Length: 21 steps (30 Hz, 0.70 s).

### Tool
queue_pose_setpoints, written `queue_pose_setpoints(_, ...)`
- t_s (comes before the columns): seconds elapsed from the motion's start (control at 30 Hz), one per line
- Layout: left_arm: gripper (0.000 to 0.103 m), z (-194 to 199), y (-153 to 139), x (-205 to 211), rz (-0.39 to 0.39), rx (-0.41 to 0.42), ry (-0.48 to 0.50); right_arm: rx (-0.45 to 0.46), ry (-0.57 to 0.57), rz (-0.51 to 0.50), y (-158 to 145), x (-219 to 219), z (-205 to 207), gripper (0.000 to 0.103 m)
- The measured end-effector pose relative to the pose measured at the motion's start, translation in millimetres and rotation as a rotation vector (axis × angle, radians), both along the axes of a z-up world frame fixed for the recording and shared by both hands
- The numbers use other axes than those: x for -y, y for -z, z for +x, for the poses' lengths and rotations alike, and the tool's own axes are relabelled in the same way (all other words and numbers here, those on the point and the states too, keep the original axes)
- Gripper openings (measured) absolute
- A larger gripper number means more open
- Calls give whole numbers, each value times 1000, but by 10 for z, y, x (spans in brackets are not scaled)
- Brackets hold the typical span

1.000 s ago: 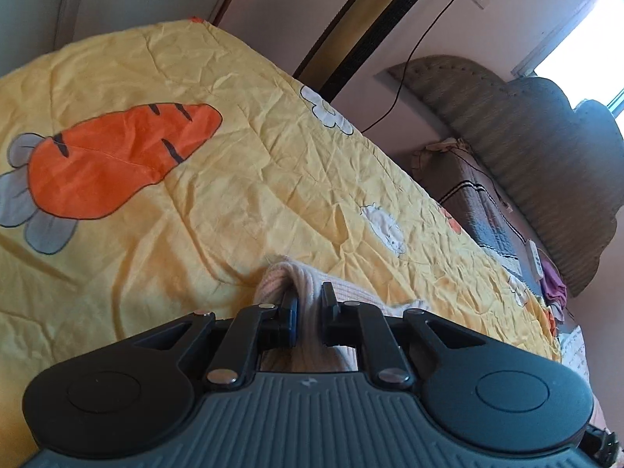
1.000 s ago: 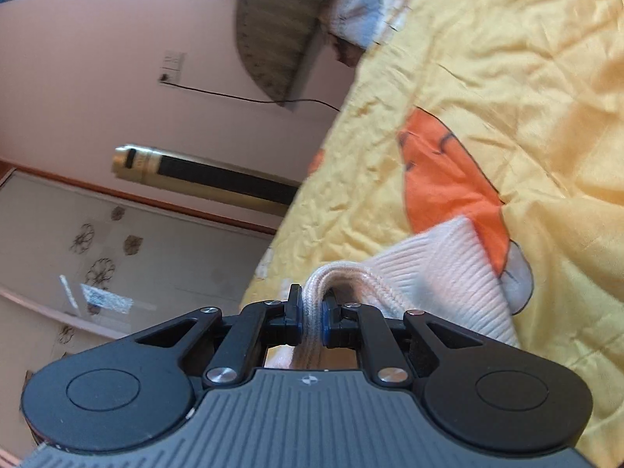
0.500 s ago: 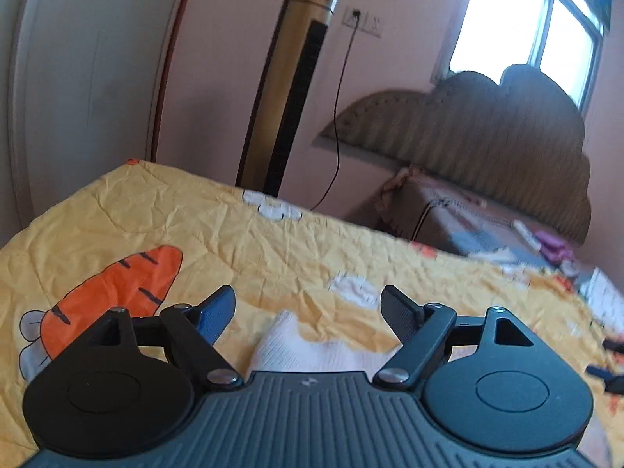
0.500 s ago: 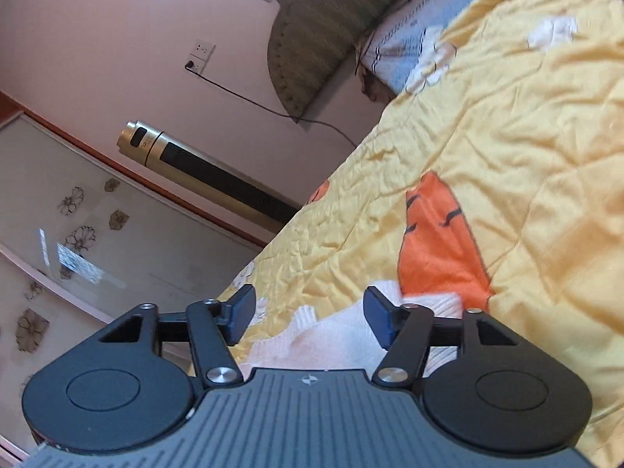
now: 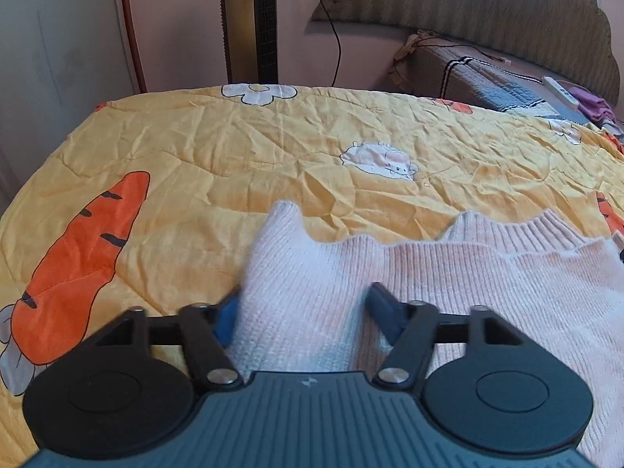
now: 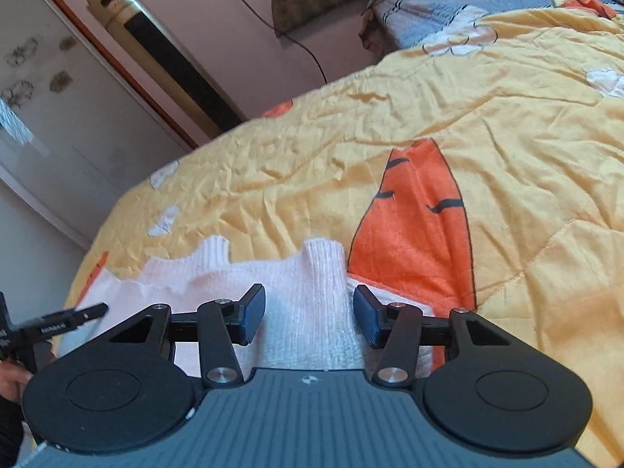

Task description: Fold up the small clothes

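Note:
A pale pink ribbed knit sweater (image 5: pixel 468 273) lies on the yellow carrot-print bedspread (image 5: pixel 234 156), its far edge standing up in small peaks. My left gripper (image 5: pixel 302 308) hovers over the sweater's left part. Its jaws are partly apart and closing, with a ridge of knit between them but no clear pinch. The right wrist view shows the same sweater (image 6: pixel 304 269). My right gripper (image 6: pixel 310 314) is also closing there, a raised fold between its pads without being squeezed. One finger of the left gripper (image 6: pixel 58 325) pokes in at the left edge, held by a hand (image 6: pixel 11 378).
The bed ends at the far side, where a gold and black tower fan (image 5: pixel 265 19) stands by the wall. A padded headboard (image 5: pixel 468 0) and a folded grey quilt (image 5: pixel 487 78) with a power strip (image 5: pixel 559 91) lie far right. A wardrobe door (image 6: pixel 58 97) is on the left.
Both grippers let go of the pinched sweater folds, opened wide, then narrowed again. Both views rolled back to level, and the sweater now lies flatter on the bed.

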<state>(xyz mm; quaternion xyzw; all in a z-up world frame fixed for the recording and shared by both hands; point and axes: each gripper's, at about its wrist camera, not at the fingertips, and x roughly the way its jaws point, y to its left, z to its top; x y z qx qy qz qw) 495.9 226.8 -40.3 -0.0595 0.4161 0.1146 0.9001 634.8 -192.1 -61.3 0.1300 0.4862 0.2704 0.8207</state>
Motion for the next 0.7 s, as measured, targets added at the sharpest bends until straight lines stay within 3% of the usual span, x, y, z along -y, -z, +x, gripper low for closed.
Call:
queue_pose_setpoints(0.03,26,5,-22,11,11,5,1,31,-8,-22,1,-58,-4,21)
queue_pose_setpoints(0.07,22,10,-47,32,15,4,15,40,-13,-23,-12,-83,-2,15)
queue_pose_setpoints(0.17,20,-16,-125,88,58,38,29,74,8,88,-150,-24,-52,14)
queue_pose_setpoints(0.27,14,-44,-170,-72,-12,106,-68,131,112,196,-299,163,-72,14)
queue_pose_setpoints(0.3,14,-16,-101,-135,-47,85,-90,131,135,209,-292,203,-50,14)
queue_pose_setpoints(0.33,14,12,8,-160,-55,47,-112,108,159,200,-237,228,-15,14)
queue_pose_setpoints(0.43,17,-34,32,-15,50,77,-77,8,191,67,88,174,46,14)
queue_pose_setpoints(0.47,20,-74,-24,9,63,94,-72,1,207,88,144,188,14,14)
queue_pose_setpoints(0.57,24,-415,-264,50,103,179,-77,-28,318,218,67,406,-115,29)
queue_pose_setpoints(0.6,26,-589,-349,37,110,214,-90,-17,332,260,-1,497,-208,40)
queue_pose_setpoints(0.63,32,-792,-419,7,102,253,-116,10,327,296,-82,603,-331,54)
queue_pose_setpoints(0.7,50,-1260,-495,-90,10,334,-205,54,313,313,-207,793,-623,63)
